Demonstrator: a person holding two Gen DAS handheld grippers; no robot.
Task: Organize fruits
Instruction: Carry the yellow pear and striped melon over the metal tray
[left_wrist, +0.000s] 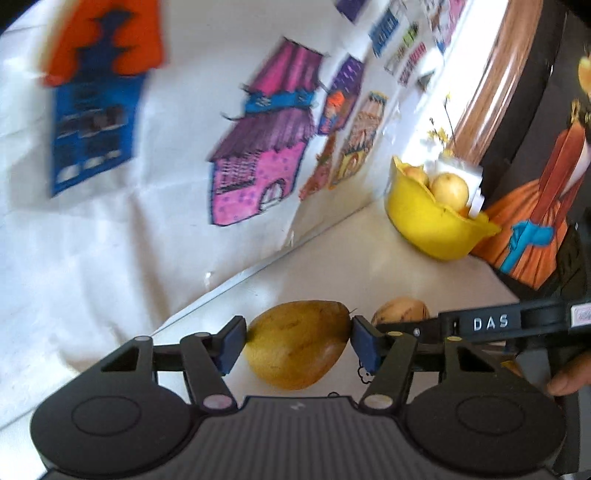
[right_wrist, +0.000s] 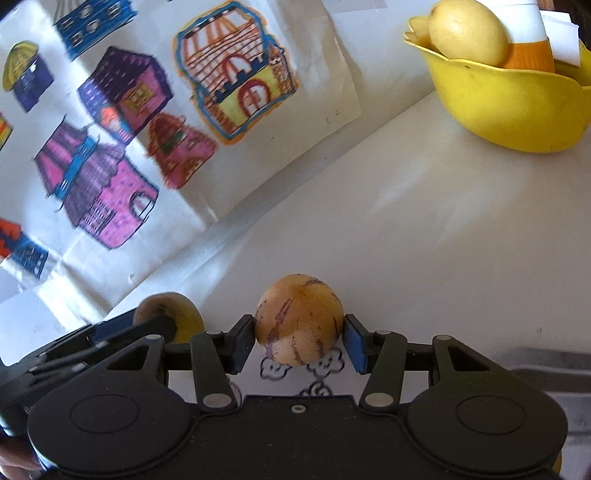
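Note:
My left gripper (left_wrist: 298, 341) is shut on a large yellow-brown mango (left_wrist: 295, 343), held just above the white table (left_wrist: 332, 258). My right gripper (right_wrist: 298, 341) is shut on a round tan fruit with purple streaks (right_wrist: 298, 319); that fruit also shows in the left wrist view (left_wrist: 400, 312), beside the mango. The mango shows in the right wrist view (right_wrist: 184, 314) at lower left, partly behind the left gripper. A yellow bowl (left_wrist: 432, 229) stands at the back right and holds pale yellow fruits (left_wrist: 448, 190); it also shows in the right wrist view (right_wrist: 506, 103).
A white wall sheet with coloured house drawings (left_wrist: 255, 177) stands along the table's left and back edge. A dark object with an orange figure (left_wrist: 535, 229) stands right of the bowl. White and orange paper (right_wrist: 532, 40) sticks out of the bowl.

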